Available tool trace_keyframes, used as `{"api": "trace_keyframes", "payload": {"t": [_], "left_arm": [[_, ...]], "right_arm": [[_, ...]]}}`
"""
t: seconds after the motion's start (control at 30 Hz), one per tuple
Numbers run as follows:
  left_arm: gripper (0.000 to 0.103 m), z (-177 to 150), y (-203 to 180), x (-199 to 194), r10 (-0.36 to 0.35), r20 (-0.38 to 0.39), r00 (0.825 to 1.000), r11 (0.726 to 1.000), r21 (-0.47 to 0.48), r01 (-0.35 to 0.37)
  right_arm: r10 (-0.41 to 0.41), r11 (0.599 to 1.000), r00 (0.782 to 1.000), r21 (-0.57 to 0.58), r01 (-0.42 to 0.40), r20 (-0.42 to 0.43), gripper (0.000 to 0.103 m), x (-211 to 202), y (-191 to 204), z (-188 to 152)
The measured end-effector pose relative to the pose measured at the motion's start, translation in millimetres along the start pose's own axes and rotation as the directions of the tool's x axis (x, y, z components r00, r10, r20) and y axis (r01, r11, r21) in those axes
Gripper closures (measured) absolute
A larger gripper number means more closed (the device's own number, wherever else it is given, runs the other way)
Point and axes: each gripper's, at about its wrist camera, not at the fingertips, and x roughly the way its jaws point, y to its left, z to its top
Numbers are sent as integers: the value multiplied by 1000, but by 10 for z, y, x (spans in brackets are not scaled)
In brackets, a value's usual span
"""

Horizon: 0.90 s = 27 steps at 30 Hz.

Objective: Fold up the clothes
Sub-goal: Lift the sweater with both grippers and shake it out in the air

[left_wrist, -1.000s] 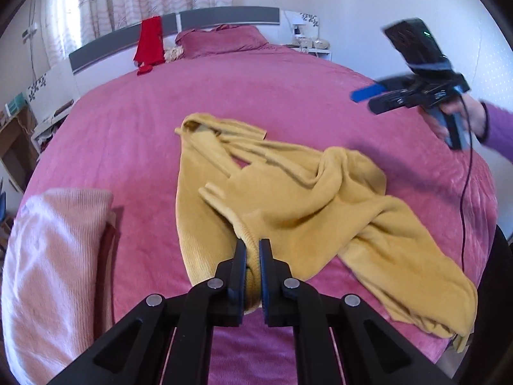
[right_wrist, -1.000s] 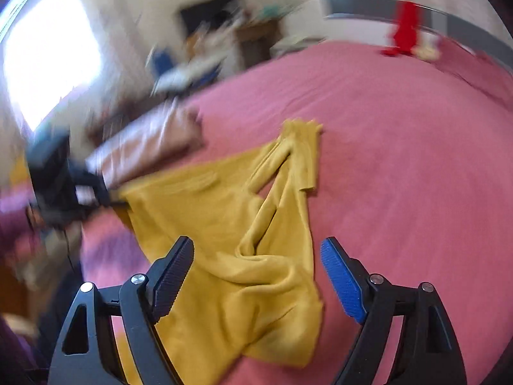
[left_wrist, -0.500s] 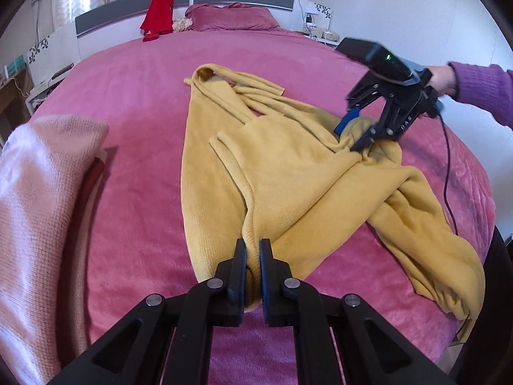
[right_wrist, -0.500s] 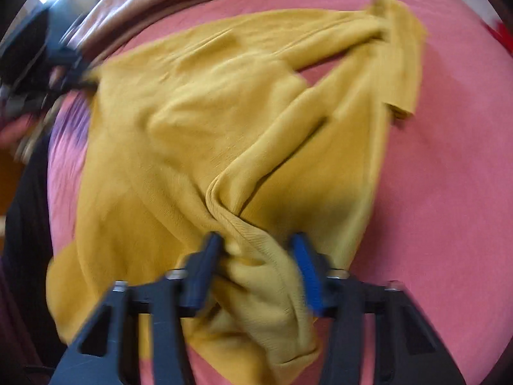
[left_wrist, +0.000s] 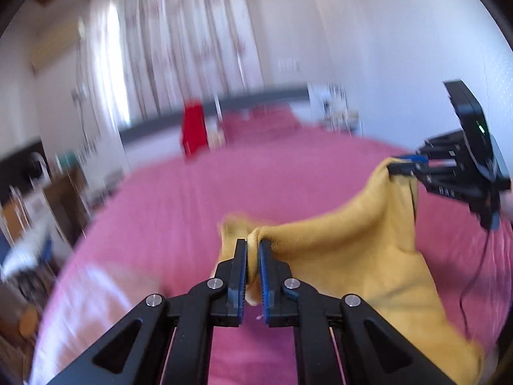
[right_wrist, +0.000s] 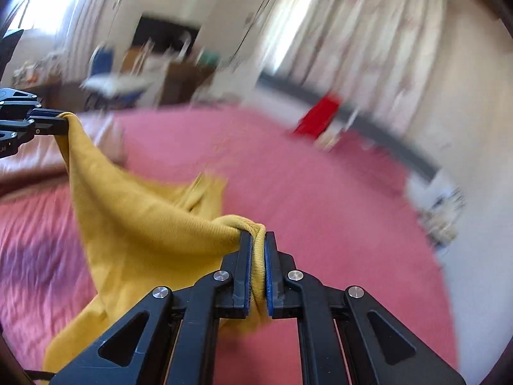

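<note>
While both grippers pinch the yellow garment [right_wrist: 138, 224], it hangs stretched between them above the pink bed [right_wrist: 320, 192]: right gripper [right_wrist: 256, 240] closing on a bunched edge at lower centre, left gripper [left_wrist: 252, 250] clamped on another. This looks like the lift-and-spread step; next, probably, laying it flat. A red cloth [left_wrist: 193, 128] lies far back.

bed [left_wrist: 198, 192] | pink cover | yellow garment [right_wrist: 134, 224] lower end trailing on it
</note>
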Motion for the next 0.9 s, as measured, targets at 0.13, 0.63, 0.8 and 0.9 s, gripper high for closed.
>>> {"api": "trace_keyframes", "payload": {"t": [0.13, 0.63, 0.8, 0.9], "left_arm": [[97, 822, -28, -695, 97, 287, 953, 995, -62, -82], [80, 669, -615, -172, -423, -69, 904, 904, -95, 416], [80, -174, -1462, 568, -667, -233, 708, 740, -310, 597], [74, -281, -1861, 721, -780, -201, 593, 619, -387, 683]], "right_arm": [[-157, 986, 970, -31, 166, 187, 96, -763, -353, 575], [-199, 980, 949, 60, 190, 246, 96, -2106, -915, 1216], [-181, 972, 980, 165, 165, 87, 96, -2184, -1091, 499], [-193, 956, 981, 230, 181, 33, 96, -2198, -1192, 127]]}}
